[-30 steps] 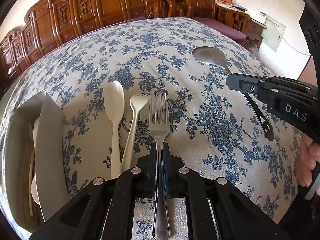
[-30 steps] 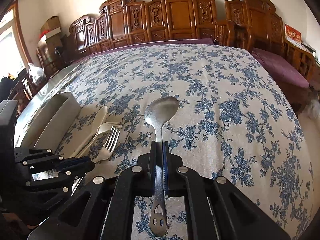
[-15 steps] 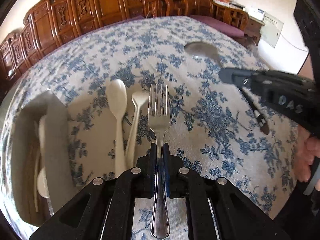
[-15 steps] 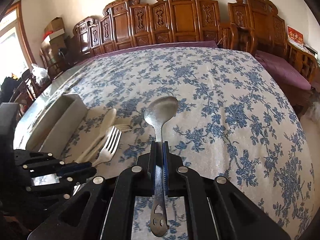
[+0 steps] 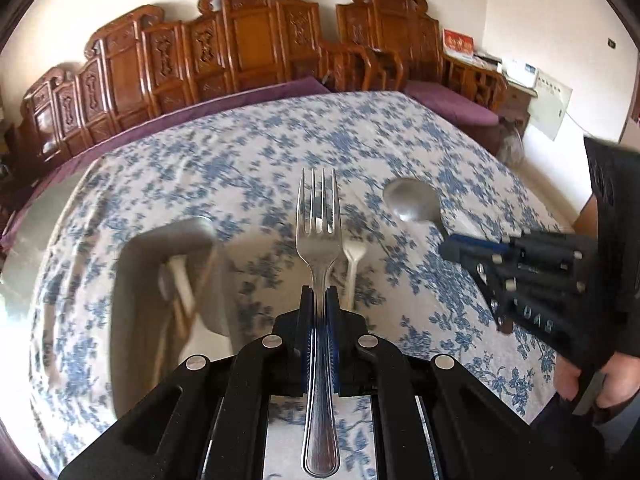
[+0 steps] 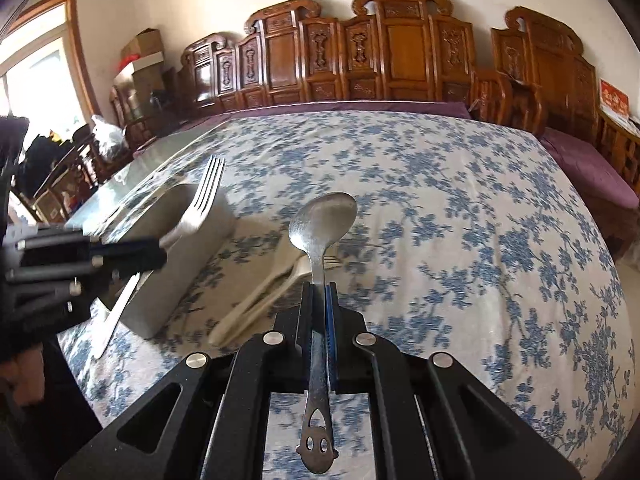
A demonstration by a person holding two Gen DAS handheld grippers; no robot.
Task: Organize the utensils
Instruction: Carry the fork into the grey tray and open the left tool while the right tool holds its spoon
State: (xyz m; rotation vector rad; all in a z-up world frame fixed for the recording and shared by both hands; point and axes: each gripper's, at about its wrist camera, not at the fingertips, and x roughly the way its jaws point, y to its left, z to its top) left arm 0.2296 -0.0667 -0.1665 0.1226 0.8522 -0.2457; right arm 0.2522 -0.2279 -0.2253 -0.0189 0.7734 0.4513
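My left gripper [image 5: 319, 300] is shut on the neck of a metal fork [image 5: 318, 220], held in the air above the flowered tablecloth, tines pointing away. My right gripper [image 6: 319, 296] is shut on the handle of a metal spoon [image 6: 324, 220], also off the cloth, bowl forward. In the left wrist view the right gripper [image 5: 452, 248] with the spoon [image 5: 412, 200] hangs to the right. In the right wrist view the left gripper [image 6: 156, 254] and fork [image 6: 204, 196] hover by the grey bin [image 6: 176, 296].
The grey bin [image 5: 128, 320] stands on the left of the table with pale utensils and sticks inside. A white plastic fork [image 5: 354, 256] and a white plastic spoon [image 6: 264, 288] lie on the cloth beside it. Carved wooden chairs line the far side. A hand [image 5: 612, 380] holds the right gripper.
Both grippers have risen with their utensils; the fork has left the cloth. The left one has come closer to the grey bin, and the spoon has drifted left over the white plastic utensils.
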